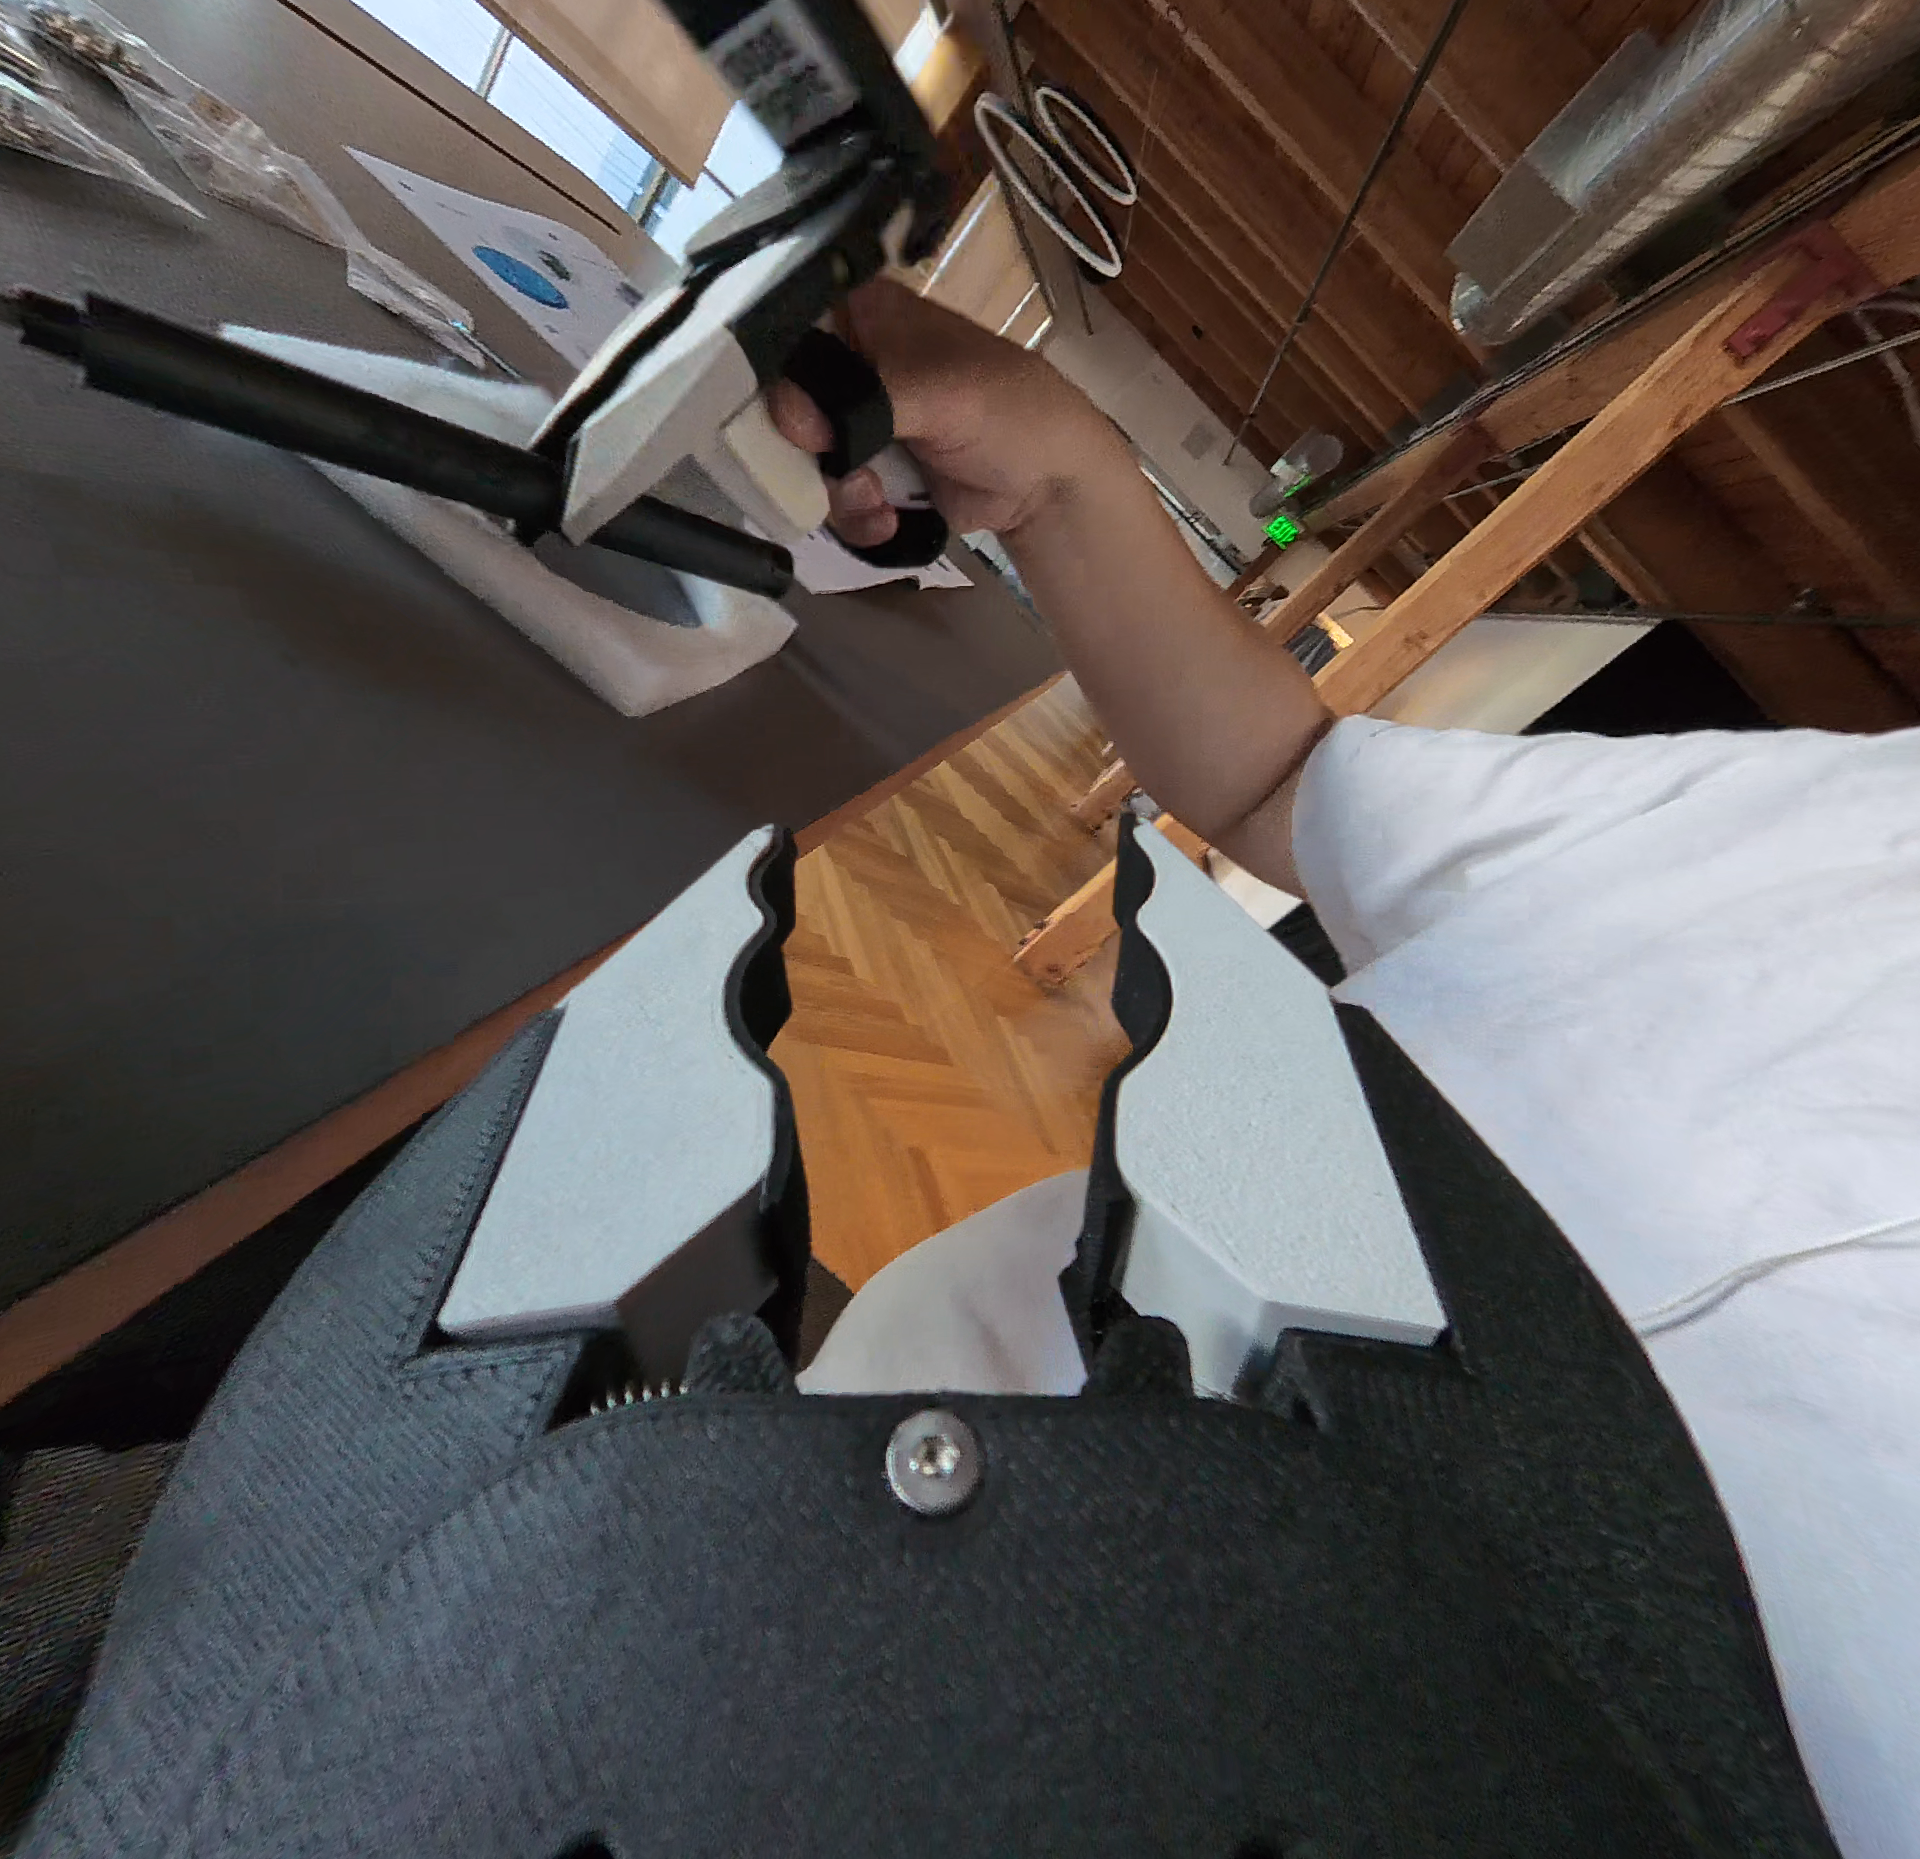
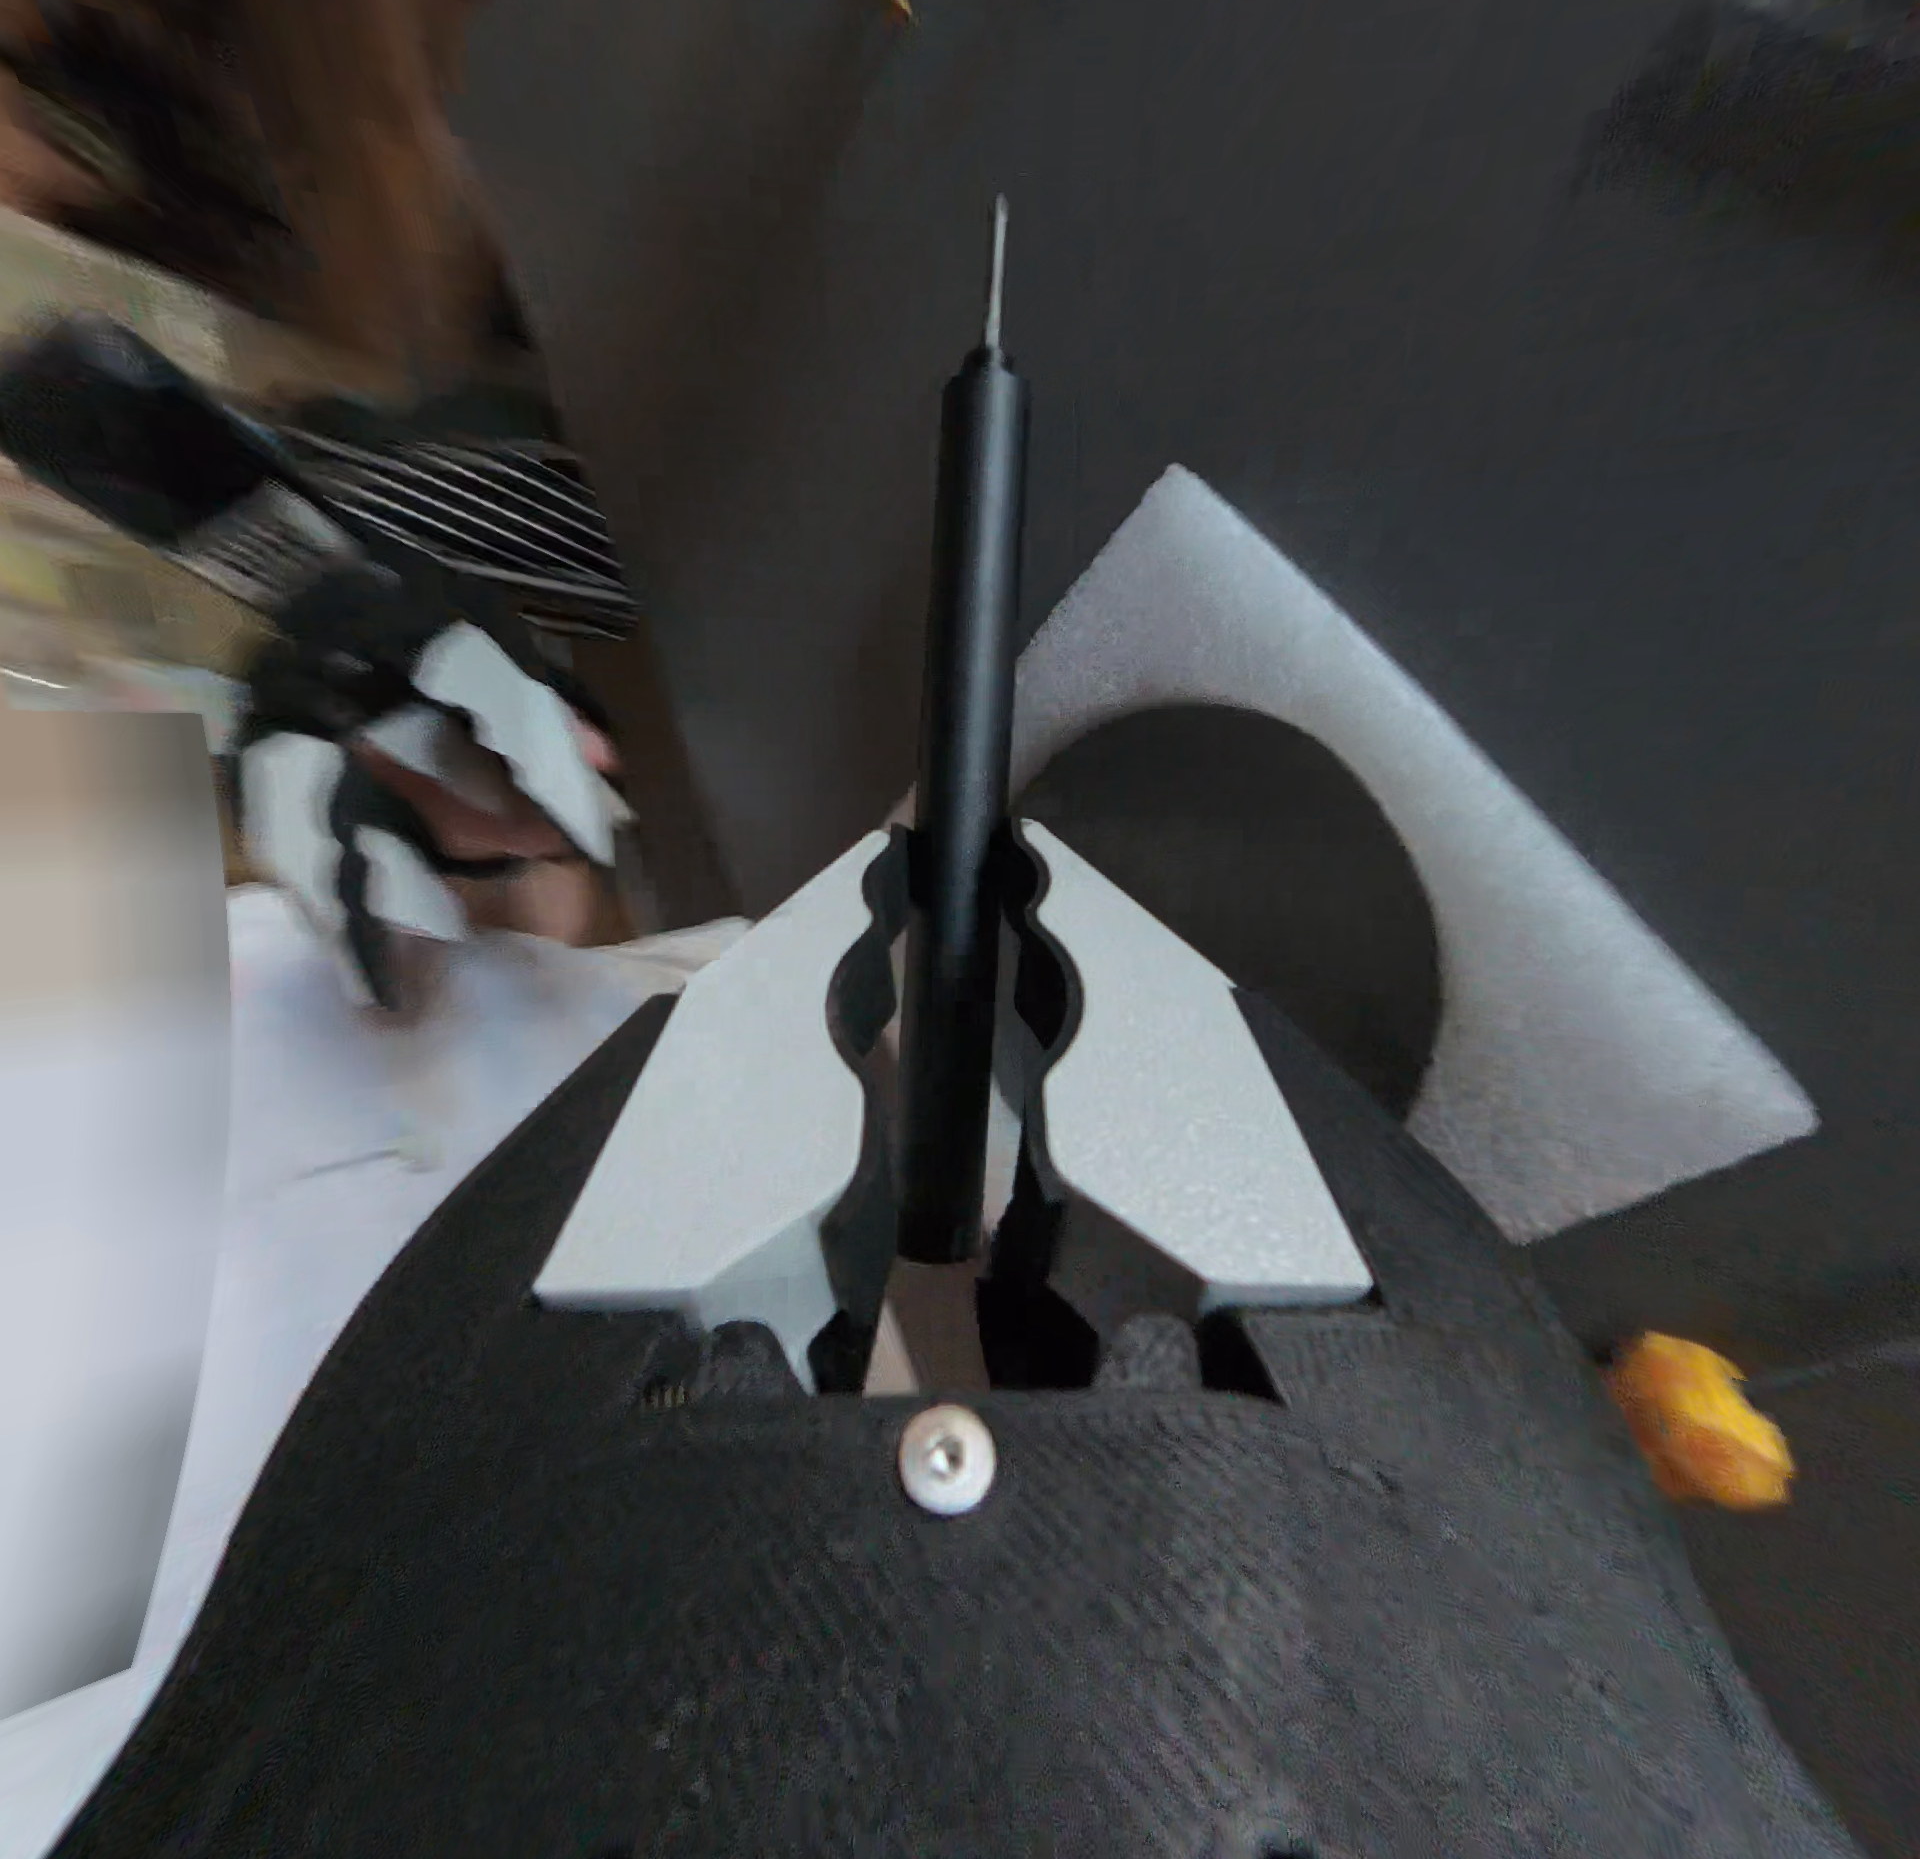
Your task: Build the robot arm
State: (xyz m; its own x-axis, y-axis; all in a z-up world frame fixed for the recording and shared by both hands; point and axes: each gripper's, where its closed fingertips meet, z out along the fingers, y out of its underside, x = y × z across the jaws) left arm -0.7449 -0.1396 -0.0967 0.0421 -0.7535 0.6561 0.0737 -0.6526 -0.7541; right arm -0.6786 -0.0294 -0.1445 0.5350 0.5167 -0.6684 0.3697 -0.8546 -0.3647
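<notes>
Left wrist view: the left gripper [image 1: 951, 874] hangs off the table edge with its fingers [image 1: 665, 1071] spread, nothing between them; wooden floor [image 1: 914, 978] and a white shirt [image 1: 1610, 1030] show behind. Farther off, a hand [image 1: 935, 427] holds the right gripper [image 1: 582, 459], which grips a black screwdriver [image 1: 312, 407] above a white foam block [image 1: 623, 625] on the dark table [image 1: 260, 822].

Right wrist view: the right gripper [image 2: 956, 853] pinches the black screwdriver [image 2: 971, 666], its thin tip pointing away. Just behind lies the foam block [image 2: 1558, 926]; its round cutout [image 2: 1247, 905] looks dark inside, contents unclear. An orange scrap [image 2: 1704, 1435] lies on the table [image 2: 1351, 251]. The left gripper [image 2: 416, 801] appears blurred, fingers apart.
</notes>
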